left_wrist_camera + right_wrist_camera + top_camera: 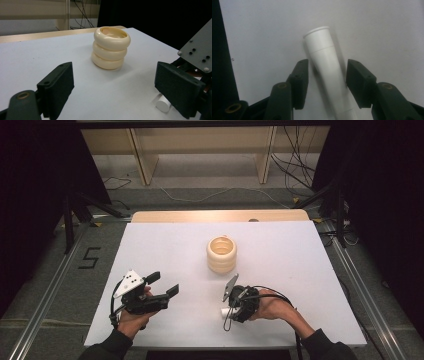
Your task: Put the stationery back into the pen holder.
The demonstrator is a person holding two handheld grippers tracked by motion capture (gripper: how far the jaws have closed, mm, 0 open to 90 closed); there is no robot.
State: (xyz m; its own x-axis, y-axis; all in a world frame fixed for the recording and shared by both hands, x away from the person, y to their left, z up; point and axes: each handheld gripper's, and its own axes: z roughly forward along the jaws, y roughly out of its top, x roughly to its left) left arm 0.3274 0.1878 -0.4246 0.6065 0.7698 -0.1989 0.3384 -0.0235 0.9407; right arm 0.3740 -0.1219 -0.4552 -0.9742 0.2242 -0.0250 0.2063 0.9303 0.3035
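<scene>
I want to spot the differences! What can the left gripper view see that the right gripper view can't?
The left gripper view alone sees the cream ringed vase standing upright and the grey plate of the other gripper. The right gripper view alone sees the white tube's full length lying between open jaws, not yet squeezed. Both see the white table and that tube.

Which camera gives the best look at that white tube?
The right gripper view: the white tube lies lengthwise between the open jaws, rim visible. The high view shows just its end beside the right gripper; the left gripper view a stub.
</scene>
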